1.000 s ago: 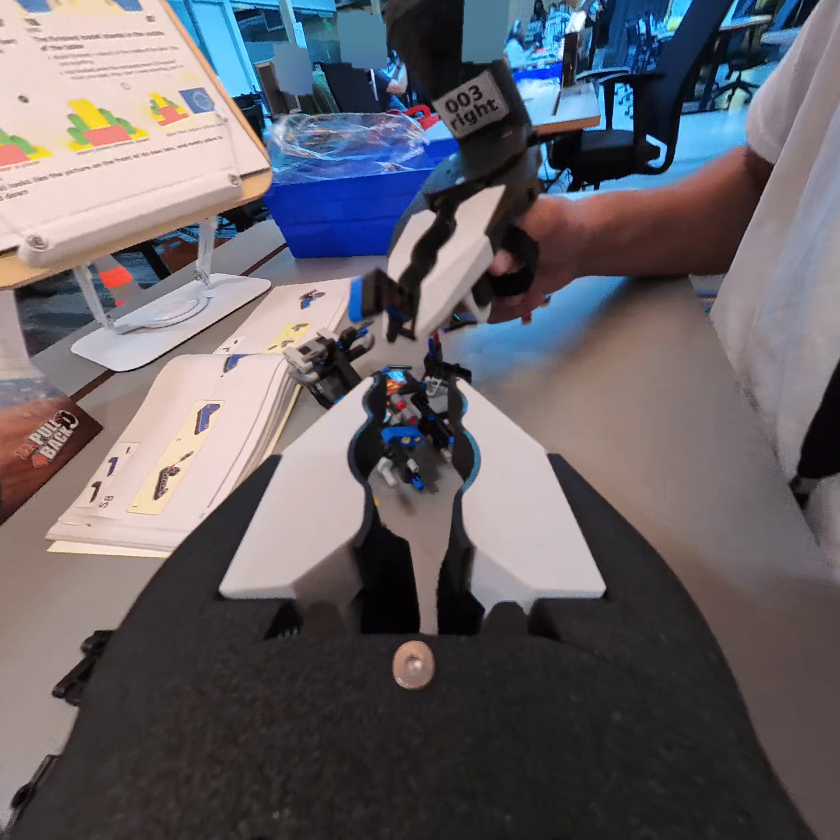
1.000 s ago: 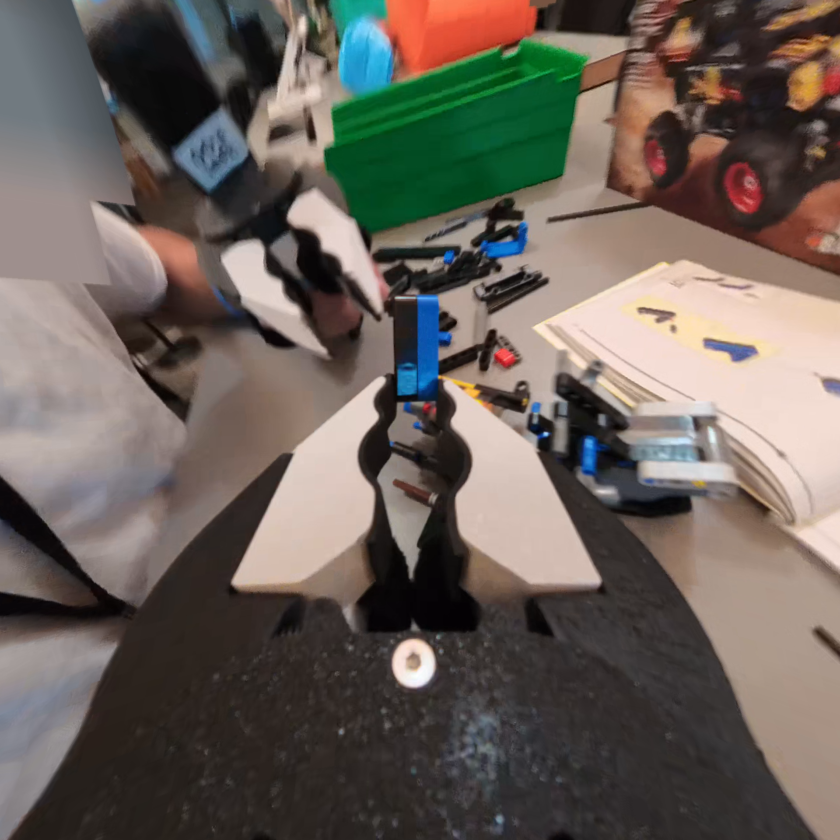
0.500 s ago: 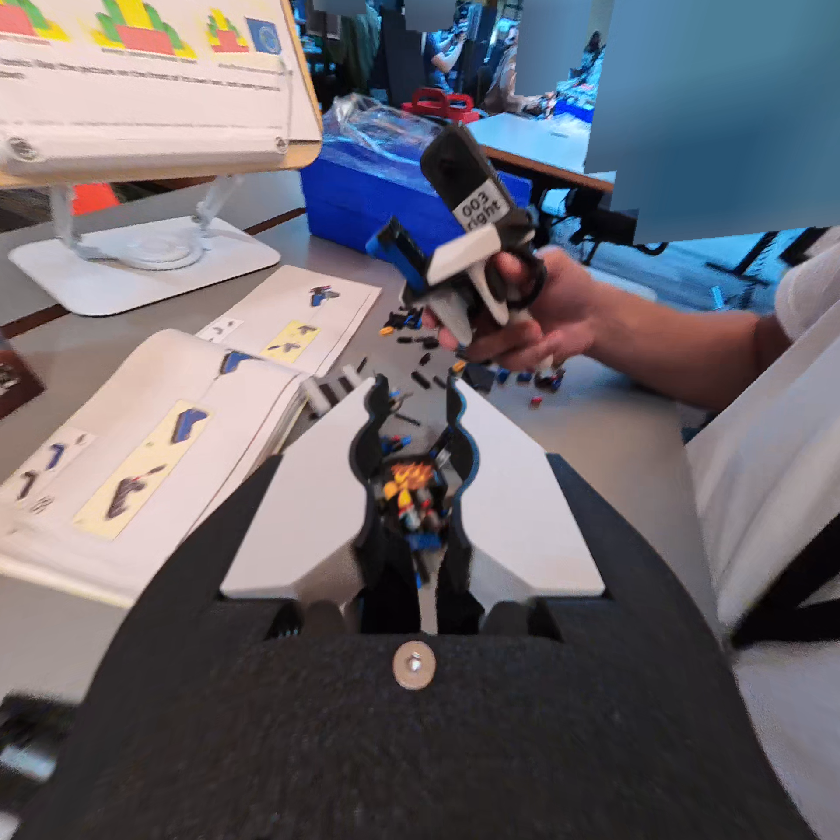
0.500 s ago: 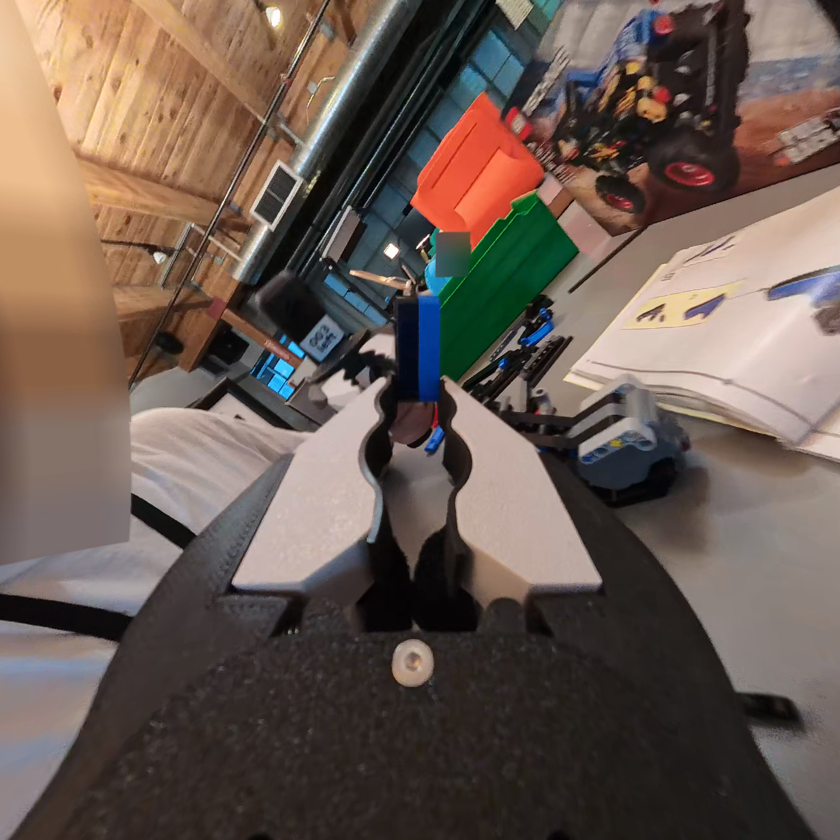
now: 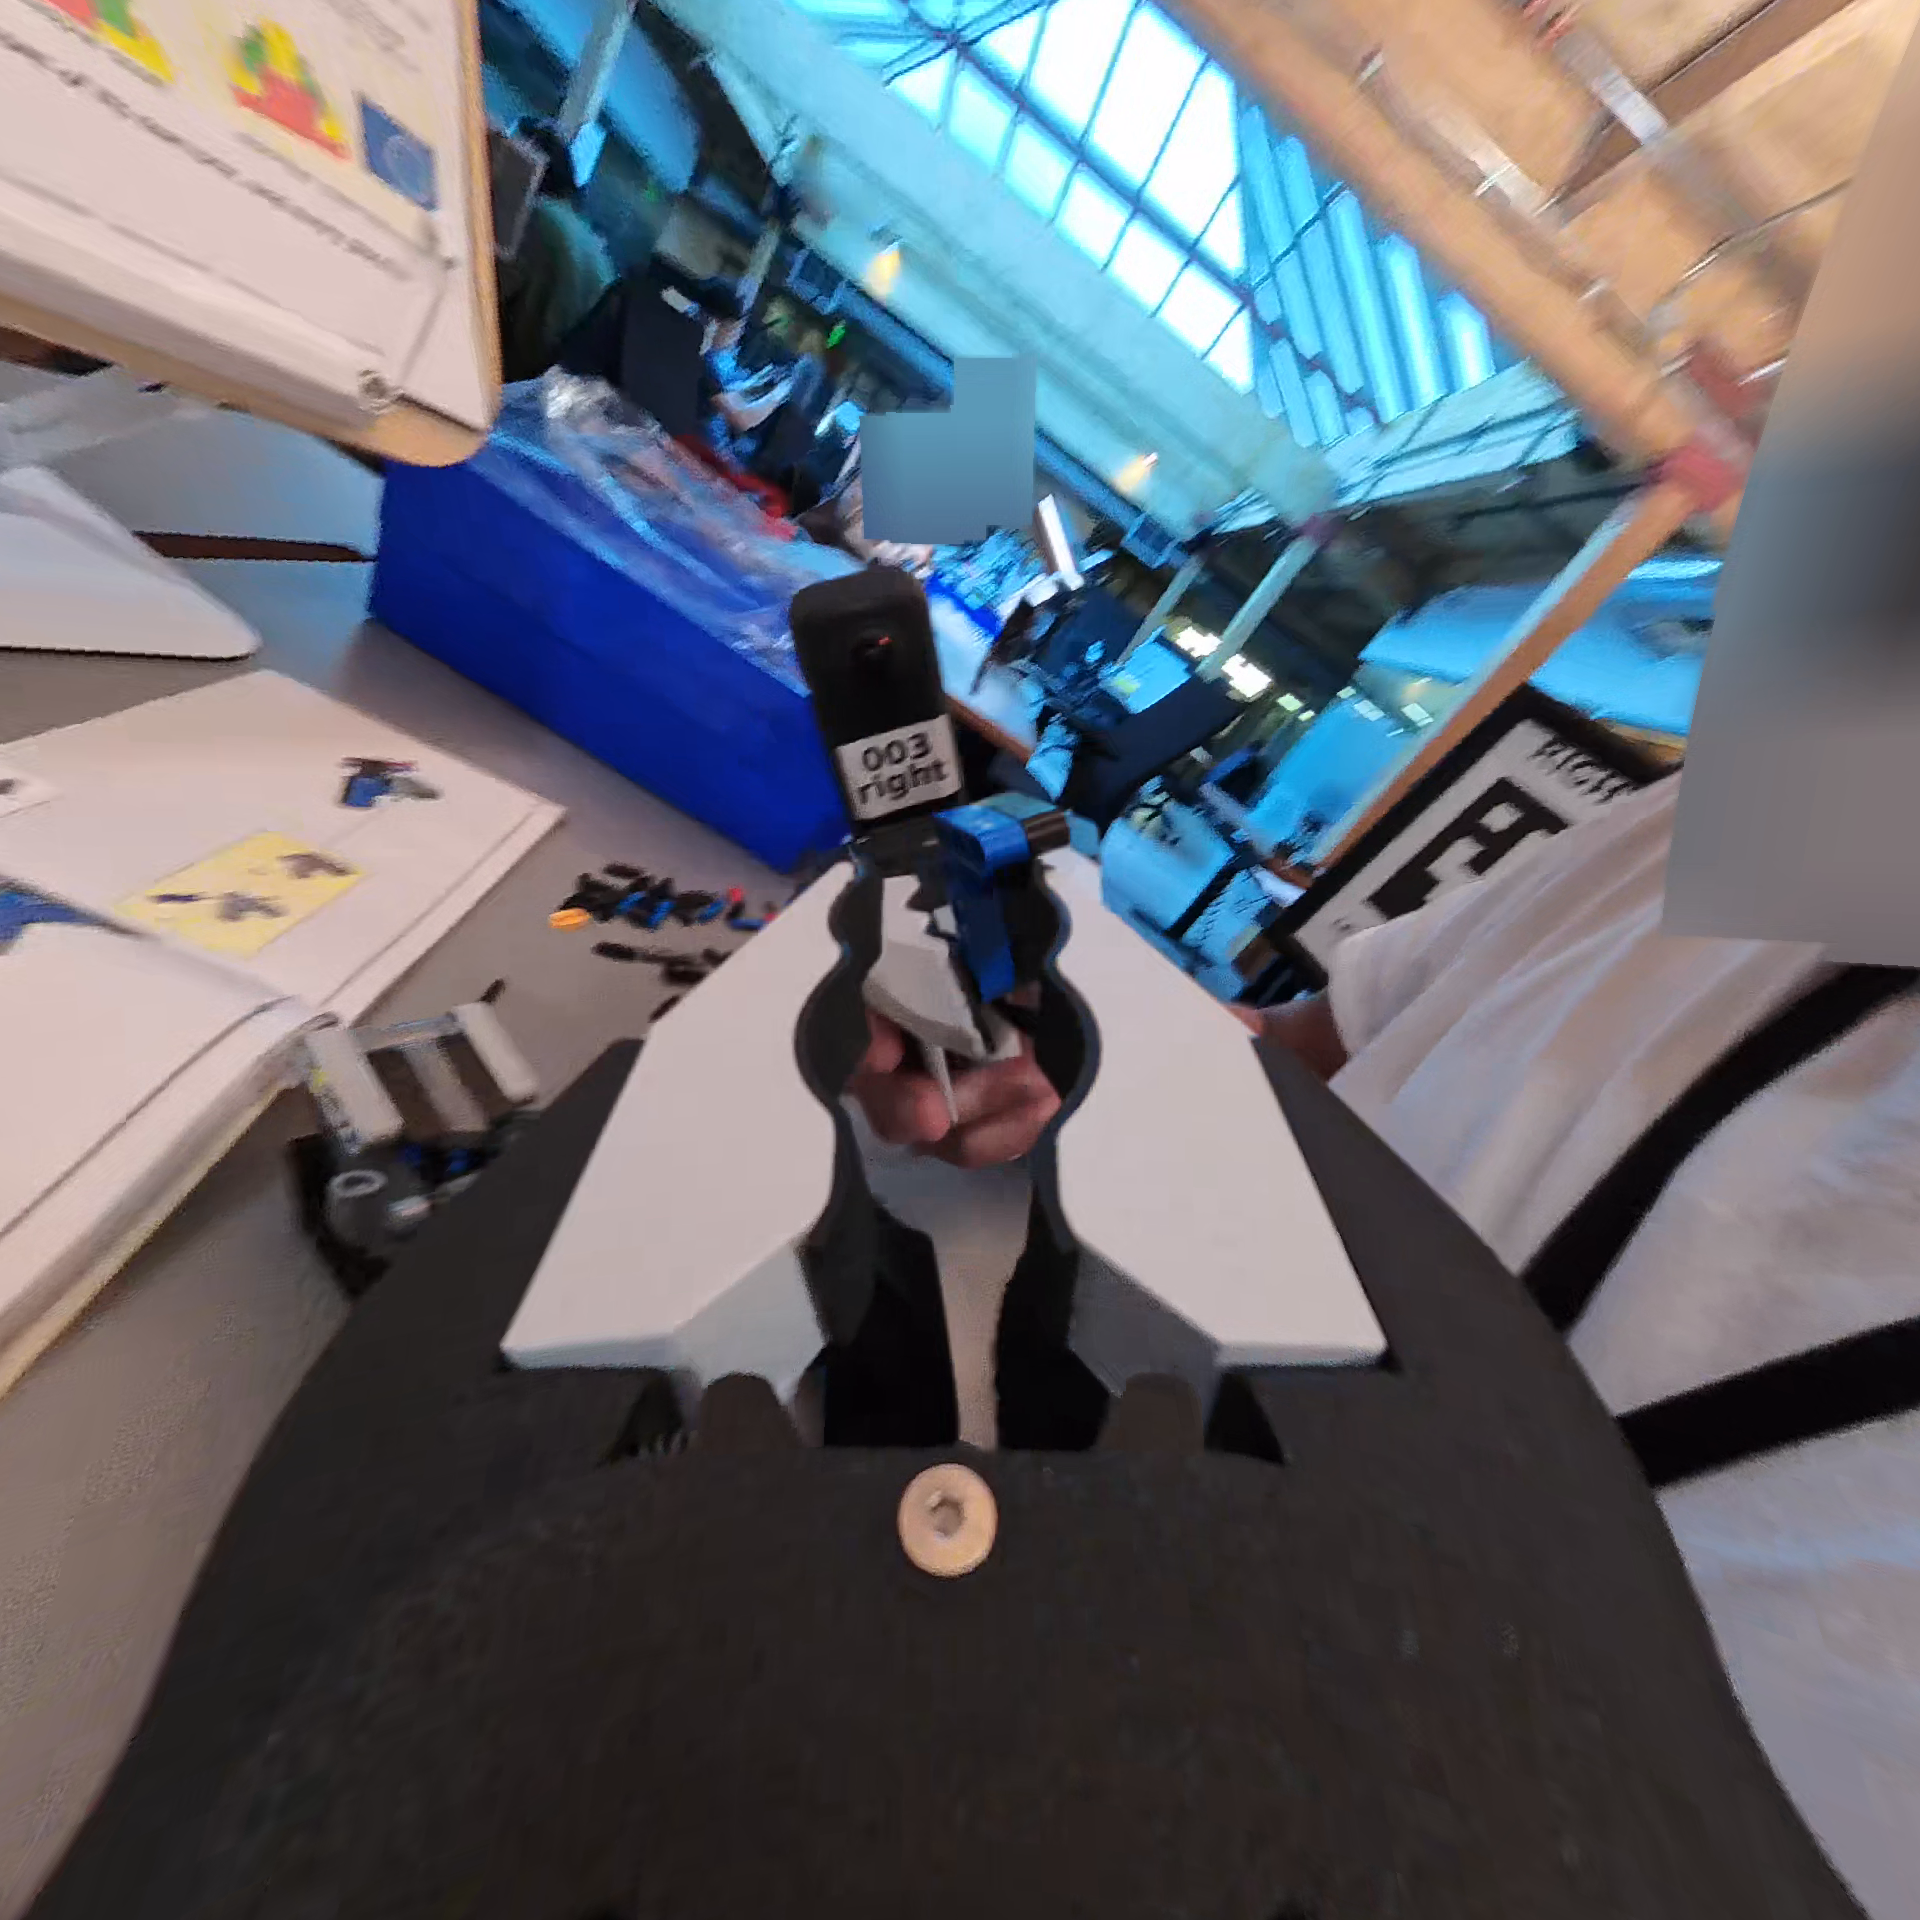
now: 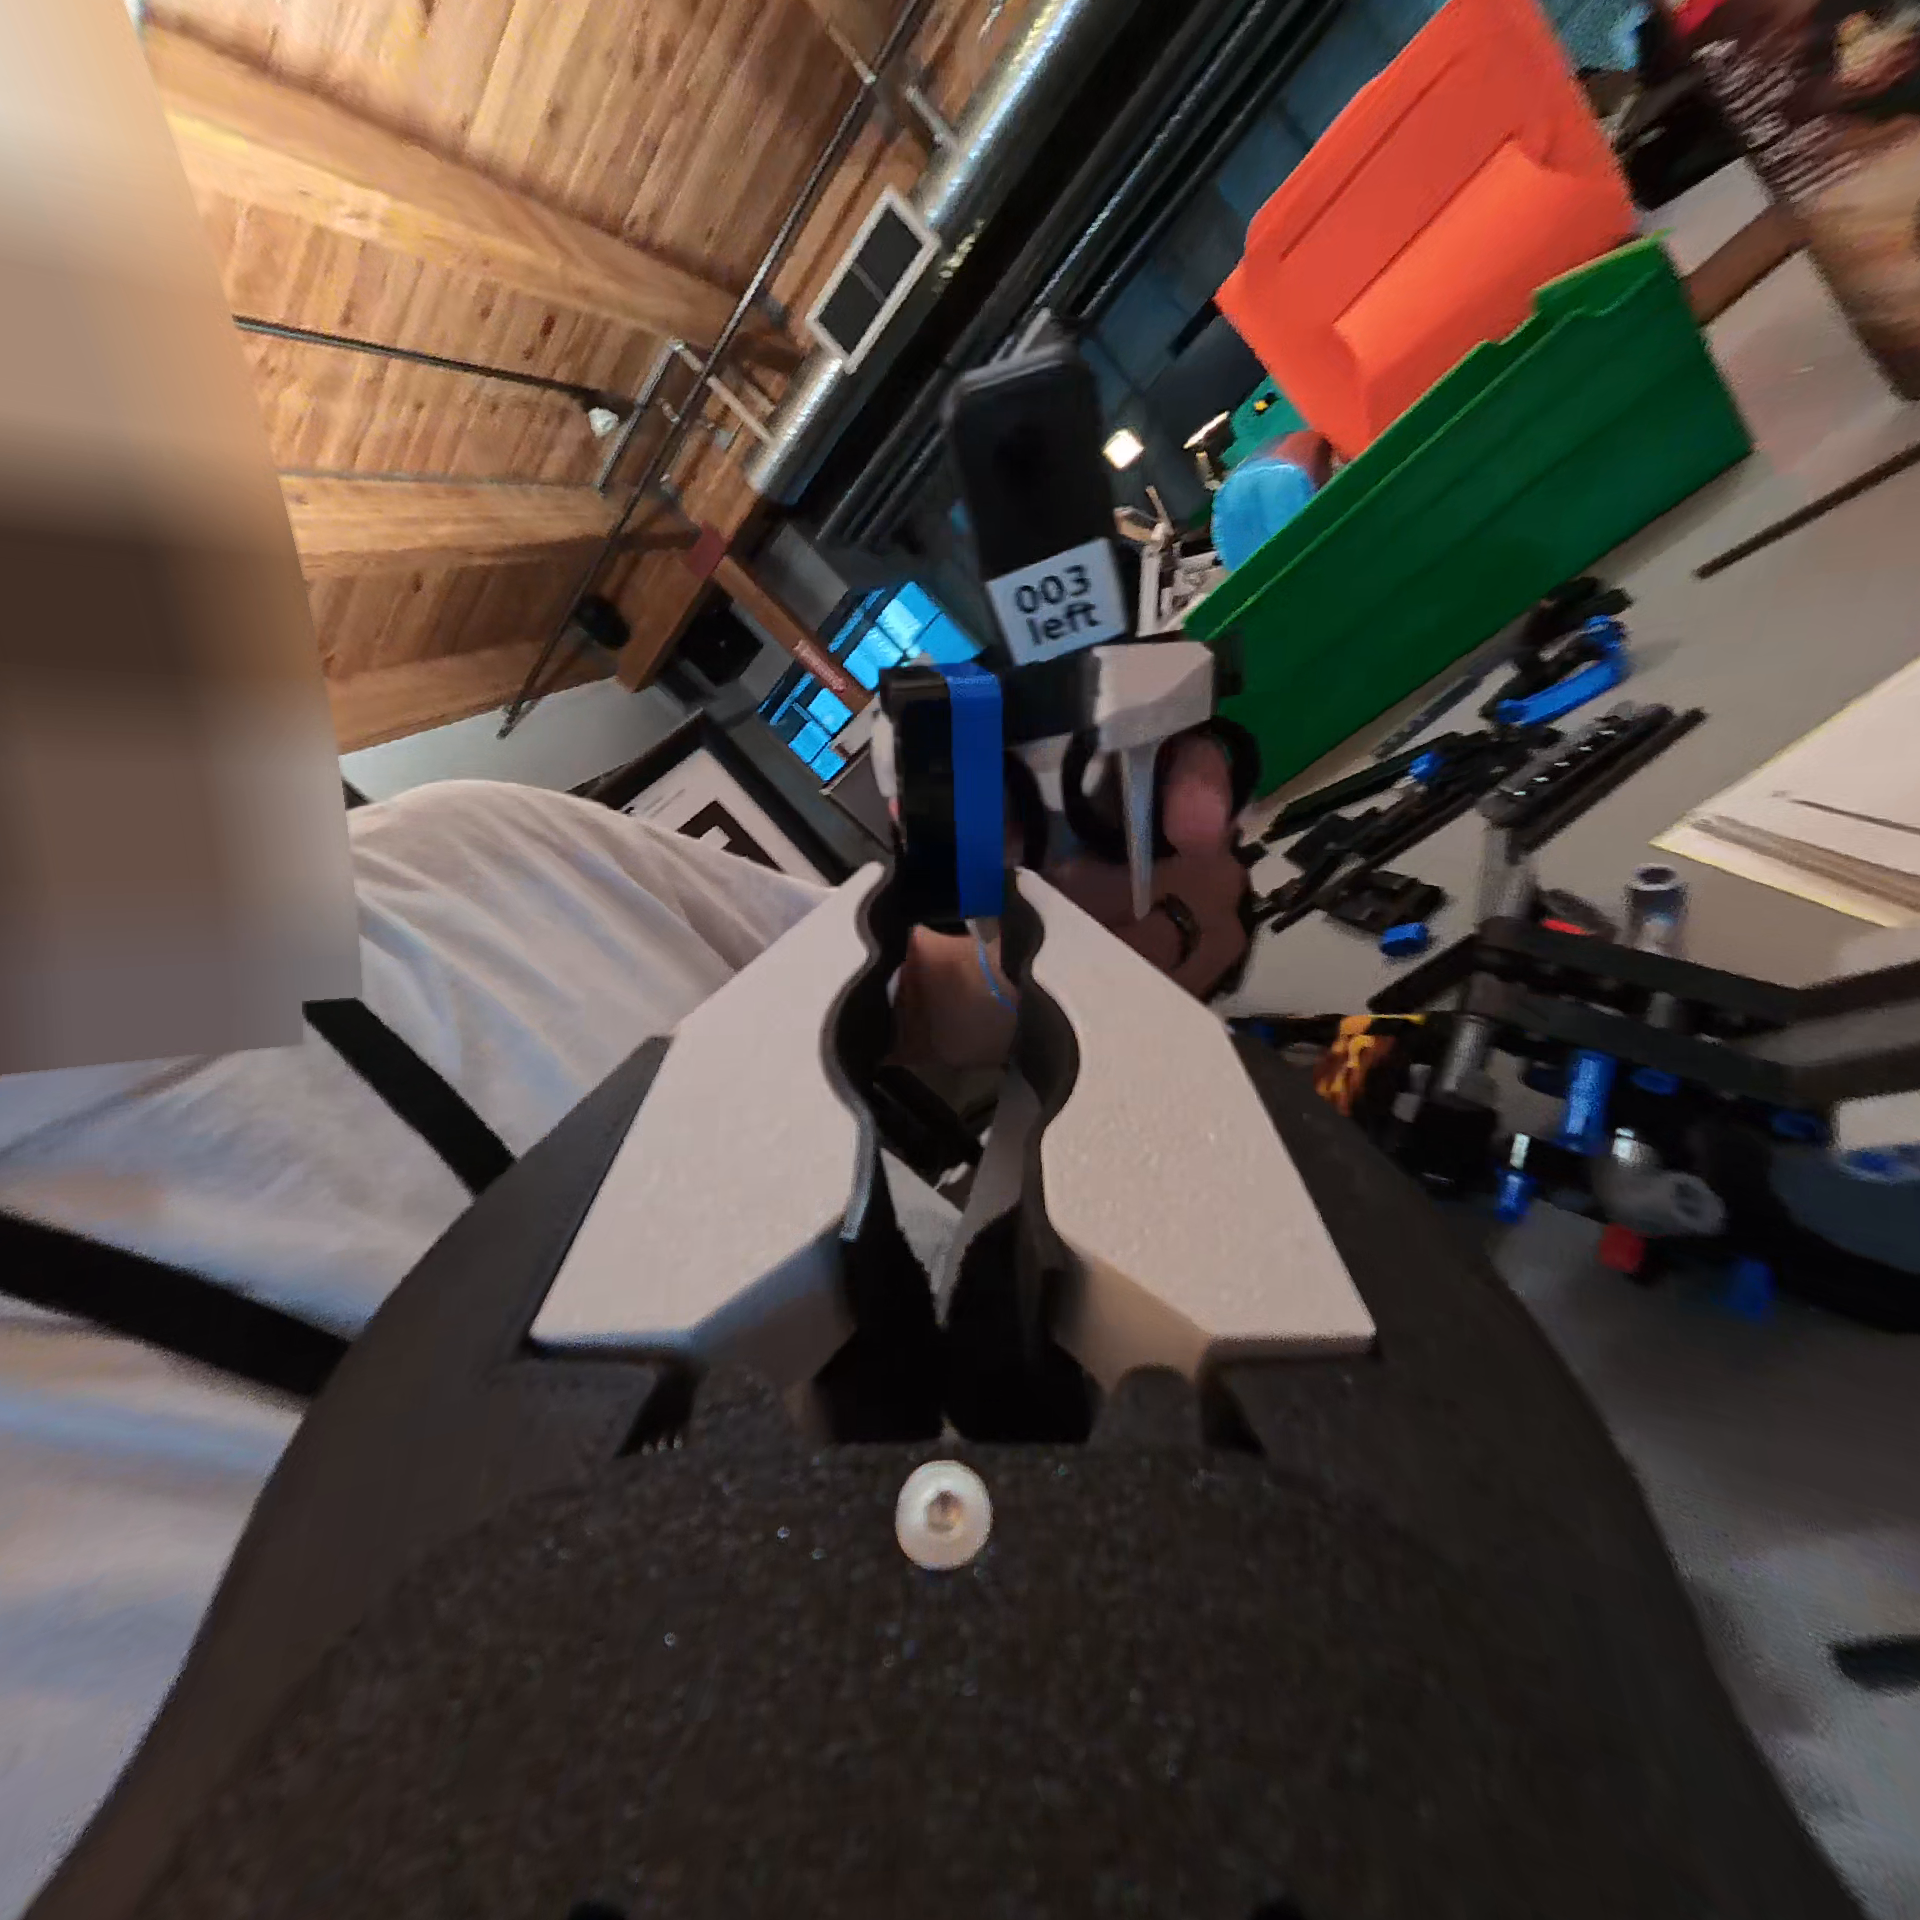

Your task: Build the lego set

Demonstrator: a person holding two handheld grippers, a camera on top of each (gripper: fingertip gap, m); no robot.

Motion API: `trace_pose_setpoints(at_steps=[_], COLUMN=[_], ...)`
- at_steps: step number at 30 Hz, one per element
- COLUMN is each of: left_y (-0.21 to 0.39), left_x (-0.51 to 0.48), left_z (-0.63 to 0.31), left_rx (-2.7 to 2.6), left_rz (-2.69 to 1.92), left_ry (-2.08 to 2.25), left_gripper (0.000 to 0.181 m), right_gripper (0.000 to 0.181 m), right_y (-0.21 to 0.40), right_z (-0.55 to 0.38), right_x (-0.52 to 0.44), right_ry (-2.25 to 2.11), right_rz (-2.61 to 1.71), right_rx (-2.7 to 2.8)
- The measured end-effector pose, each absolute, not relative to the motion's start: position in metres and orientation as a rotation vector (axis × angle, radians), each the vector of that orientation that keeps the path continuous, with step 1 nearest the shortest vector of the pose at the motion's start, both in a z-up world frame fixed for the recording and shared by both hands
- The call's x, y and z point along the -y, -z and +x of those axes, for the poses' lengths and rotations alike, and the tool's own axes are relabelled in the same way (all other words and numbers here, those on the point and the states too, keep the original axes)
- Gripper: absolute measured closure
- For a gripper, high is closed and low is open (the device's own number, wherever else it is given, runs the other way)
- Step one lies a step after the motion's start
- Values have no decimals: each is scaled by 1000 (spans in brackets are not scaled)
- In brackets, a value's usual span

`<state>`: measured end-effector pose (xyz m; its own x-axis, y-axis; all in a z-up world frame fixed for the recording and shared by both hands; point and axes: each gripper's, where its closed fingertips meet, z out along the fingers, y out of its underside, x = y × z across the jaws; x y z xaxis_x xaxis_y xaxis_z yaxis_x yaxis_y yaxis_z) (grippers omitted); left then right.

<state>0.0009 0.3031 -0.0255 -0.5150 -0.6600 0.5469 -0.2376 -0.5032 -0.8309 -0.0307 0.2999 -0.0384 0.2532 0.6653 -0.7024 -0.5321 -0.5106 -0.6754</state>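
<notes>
My right gripper (image 6: 951, 899) is shut on a small black-and-blue lego piece (image 6: 951, 800) and holds it upright in the air. The piece also shows in the left wrist view (image 5: 982, 894), in line with the gap between my left fingertips. My left gripper (image 5: 943, 904) is open and holds nothing; it faces the right gripper (image 5: 935, 997) at close range, and I cannot tell if it touches the piece. The left gripper also shows in the right wrist view (image 6: 1101, 717). The partly built lego model (image 6: 1558, 1091) lies on the grey table, beside the manual in the left wrist view (image 5: 416, 1122).
An open instruction manual (image 5: 208, 883) lies left of the model. Several loose black and blue parts (image 6: 1507, 748) are spread before a green bin (image 6: 1507, 499) and an orange bin (image 6: 1434, 229). A blue bin (image 5: 582, 623) and a picture board on a stand (image 5: 208, 208) stand behind. A person's white shirt (image 5: 1558, 1091) is close. The tips of both grippers are at nearly the same place.
Both grippers have lifted off the table and turned to face each other. The left gripper has left the model on the table. The right still holds the black-and-blue piece.
</notes>
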Motion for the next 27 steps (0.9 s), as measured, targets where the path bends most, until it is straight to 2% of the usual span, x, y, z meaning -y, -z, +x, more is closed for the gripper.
trace_pose_setpoints(at_steps=[3,17,19,20,22,27], left_y=[21,18,18,18,22,52], left_x=[-294,-271,-279,-286,-307,-343], left_z=[-8,-30,-27,-24,-17,-3], left_rx=[-1372,-1437,-1420,-1412,-1395,-1573], left_rz=[-1300,-1210,-1195,-1197,-1209,-1072], left_ry=[2231,2558,2472,2401,2186,1299], left_gripper=[165,168,169,176,176,176], right_gripper=[165,166,162,155,143,142], right_y=[38,31,34,37,45,55], right_z=[-41,-65,-60,-56,-43,-4], right_x=[-296,-277,-285,-290,-300,-318], right_ry=[-1520,-1599,-1528,-1488,-1384,-1099], right_rz=[-1504,-1442,-1477,-1503,-1568,-1666], right_rx=[165,324,281,260,215,99])
